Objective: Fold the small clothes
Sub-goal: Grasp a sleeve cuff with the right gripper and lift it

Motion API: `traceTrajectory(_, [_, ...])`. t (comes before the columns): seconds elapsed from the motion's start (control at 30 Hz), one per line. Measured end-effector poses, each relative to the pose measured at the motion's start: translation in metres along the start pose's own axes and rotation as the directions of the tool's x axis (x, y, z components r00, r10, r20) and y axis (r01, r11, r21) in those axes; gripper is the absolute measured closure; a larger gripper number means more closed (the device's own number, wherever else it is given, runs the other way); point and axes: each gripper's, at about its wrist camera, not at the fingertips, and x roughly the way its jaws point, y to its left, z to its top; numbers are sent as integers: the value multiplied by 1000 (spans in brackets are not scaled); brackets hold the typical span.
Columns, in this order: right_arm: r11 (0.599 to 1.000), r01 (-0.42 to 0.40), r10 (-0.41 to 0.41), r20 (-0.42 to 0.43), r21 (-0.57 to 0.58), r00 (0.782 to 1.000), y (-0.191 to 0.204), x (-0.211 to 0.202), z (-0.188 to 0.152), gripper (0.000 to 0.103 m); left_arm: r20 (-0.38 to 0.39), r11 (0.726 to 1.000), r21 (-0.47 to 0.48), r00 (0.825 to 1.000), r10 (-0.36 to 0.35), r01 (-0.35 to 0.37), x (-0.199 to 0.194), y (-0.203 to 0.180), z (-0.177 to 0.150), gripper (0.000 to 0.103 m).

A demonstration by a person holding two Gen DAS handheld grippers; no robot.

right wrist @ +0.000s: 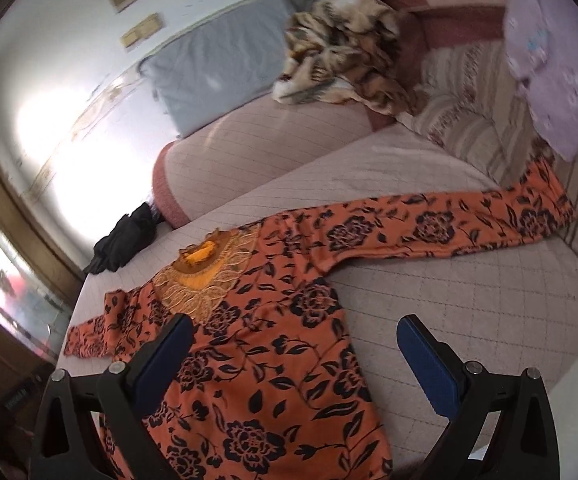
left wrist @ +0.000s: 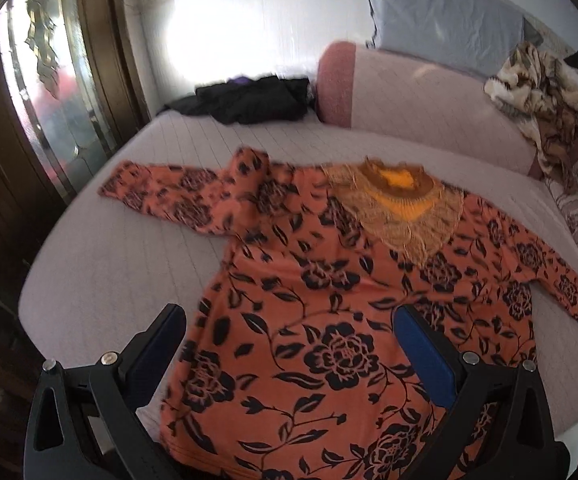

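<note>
Your left gripper (left wrist: 289,340) wide open over the orange long-sleeved top with black flowers (left wrist: 321,320), your right gripper (right wrist: 293,344) wide open, top flat on the pale quilted bed (left wrist: 129,248), sleeves spread out

- No text, label, brand, number or sign can be read in either view.
- Two framed pieces (right wrist: 142,4) on the far wall are too blurred to read.

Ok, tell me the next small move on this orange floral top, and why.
Probably lower the right gripper toward the far sleeve and pinch it to fold inward. The orange top lies flat, sleeves spread, and both the right and the left gripper hang open, holding nothing.
</note>
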Motion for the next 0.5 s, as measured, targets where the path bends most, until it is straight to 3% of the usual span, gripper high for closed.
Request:
traceTrajectory(0.1, [979, 25, -19, -33, 204, 999, -75, 22, 16, 0, -150, 1000, 14, 989, 14, -13, 67, -19, -13, 0])
traceTrajectory(0.17, [933, 32, -24, -26, 358, 999, -130, 33, 24, 0, -185, 999, 34, 982, 25, -19, 89, -30, -17, 0])
traceTrajectory(0.27, [821, 13, -40, 35, 570, 999, -207, 43, 32, 3, -136, 998, 63, 990, 25, -17, 98, -44, -13, 0])
traceTrajectory(0.37, [697, 3, -95, 89, 717, 991, -266, 52, 38, 16, -83, 993, 115, 996, 20, -11, 109, -58, -9, 0])
traceTrajectory(0.47, [612, 5, -144, 105, 791, 984, -305, 67, 47, 25, -117, 989, 145, 993, -8, 25, 133, -60, -22, 0])
traceTrajectory(0.5, [601, 5, -165, 118, 799, 979, -313, 71, 51, 28, -56, 992, 122, 998, -36, 43, 127, -55, -27, 0])
